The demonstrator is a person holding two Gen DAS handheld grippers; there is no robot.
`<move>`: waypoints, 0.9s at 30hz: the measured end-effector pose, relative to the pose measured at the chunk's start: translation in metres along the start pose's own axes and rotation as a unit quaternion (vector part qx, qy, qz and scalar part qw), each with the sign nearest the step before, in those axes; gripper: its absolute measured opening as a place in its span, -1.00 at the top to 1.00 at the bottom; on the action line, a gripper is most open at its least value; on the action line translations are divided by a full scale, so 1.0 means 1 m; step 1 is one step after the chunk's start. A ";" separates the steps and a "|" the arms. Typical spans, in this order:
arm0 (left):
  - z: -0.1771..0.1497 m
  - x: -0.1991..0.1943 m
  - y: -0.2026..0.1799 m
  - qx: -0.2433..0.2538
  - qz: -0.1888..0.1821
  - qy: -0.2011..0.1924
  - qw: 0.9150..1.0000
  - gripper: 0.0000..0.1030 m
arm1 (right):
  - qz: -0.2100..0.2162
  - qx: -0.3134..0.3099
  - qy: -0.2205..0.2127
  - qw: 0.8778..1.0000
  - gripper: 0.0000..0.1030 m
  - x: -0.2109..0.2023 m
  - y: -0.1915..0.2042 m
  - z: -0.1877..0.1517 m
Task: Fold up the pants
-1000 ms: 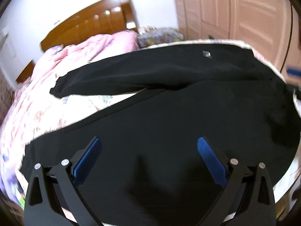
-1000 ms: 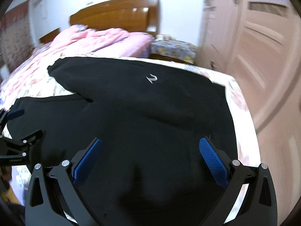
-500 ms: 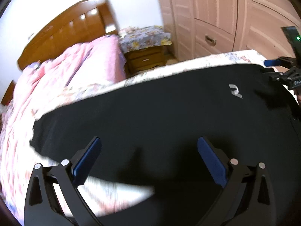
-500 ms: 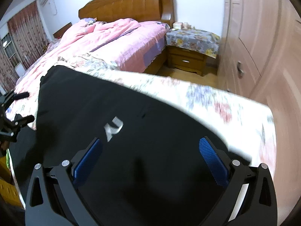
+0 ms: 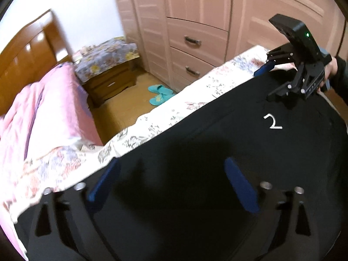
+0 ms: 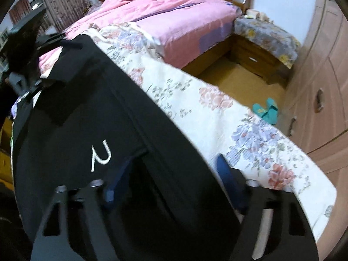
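Black pants (image 5: pixel 195 152) with a small white logo (image 5: pixel 272 121) lie spread on a floral bedspread (image 5: pixel 152 128). My left gripper (image 5: pixel 171 182) is open, low over the far edge of one leg. My right gripper (image 6: pixel 174 178) is open, low over the far edge of the pants near the logo (image 6: pixel 100 155). In the left wrist view the right gripper (image 5: pixel 269 76) sits at the pants' upper right end. In the right wrist view the left gripper (image 6: pixel 30 58) is at the upper left by the leg end (image 6: pixel 71 50).
A pink quilt (image 6: pixel 165 13) covers the bed beyond the bedspread (image 6: pixel 217 117). A wooden nightstand (image 5: pixel 108 74), turquoise slippers (image 5: pixel 159 94) on the floor and a pink wardrobe with drawers (image 5: pixel 195 43) stand past the bed edge.
Both grippers have moved forward and down to the far edge of the pants, close to the cloth. The views have swung toward the floor and wardrobe. Both stay open.
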State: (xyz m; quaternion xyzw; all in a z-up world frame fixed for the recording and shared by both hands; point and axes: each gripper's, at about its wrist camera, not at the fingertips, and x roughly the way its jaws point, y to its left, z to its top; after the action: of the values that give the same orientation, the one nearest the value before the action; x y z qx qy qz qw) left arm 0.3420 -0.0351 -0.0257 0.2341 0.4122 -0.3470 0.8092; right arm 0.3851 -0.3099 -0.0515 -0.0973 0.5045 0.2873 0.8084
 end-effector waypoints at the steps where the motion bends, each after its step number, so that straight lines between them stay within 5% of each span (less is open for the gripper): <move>1: 0.003 0.004 0.002 0.008 -0.006 0.003 1.000 -0.64 | 0.004 -0.006 -0.003 1.000 -0.16 -0.001 0.004 -0.003; 3: 0.005 0.010 0.005 0.021 -0.014 0.009 1.000 -0.51 | 0.007 -0.015 -0.007 1.000 0.21 -0.008 0.011 -0.006; 5: 0.004 0.014 0.006 0.042 -0.014 0.014 0.999 -0.43 | -0.033 -0.041 -0.022 0.998 0.75 -0.021 0.027 -0.009; 12: 0.008 0.016 0.016 0.105 -0.049 0.014 0.993 -0.46 | -0.122 -0.084 -0.109 0.983 0.82 -0.083 0.087 -0.035; 19: 0.007 0.019 0.034 0.125 -0.123 0.041 0.984 -0.49 | -0.133 -0.087 -0.151 0.976 0.83 -0.112 0.139 -0.065; 21: 0.005 0.023 0.036 0.117 -0.133 0.053 0.983 -0.05 | -0.135 -0.075 -0.161 0.975 0.89 -0.116 0.142 -0.068; 22: 0.003 0.024 0.037 0.114 -0.131 0.057 0.983 0.45 | -0.134 -0.068 -0.166 0.975 0.89 -0.120 0.143 -0.070; 23: -0.002 0.024 0.036 0.113 -0.122 0.061 0.984 0.69 | -0.139 -0.057 -0.172 0.974 0.89 -0.125 0.144 -0.074; 27: -0.011 0.001 0.028 0.110 -0.084 0.033 0.990 0.83 | -0.149 -0.036 -0.167 0.974 0.89 -0.128 0.141 -0.076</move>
State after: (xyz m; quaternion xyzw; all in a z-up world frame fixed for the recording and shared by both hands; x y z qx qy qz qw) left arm 0.3574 -0.0099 -0.0302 0.2981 0.4163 -0.4489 0.7324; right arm 0.2068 -0.2756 0.0428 -0.1512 0.3315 0.1943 0.9108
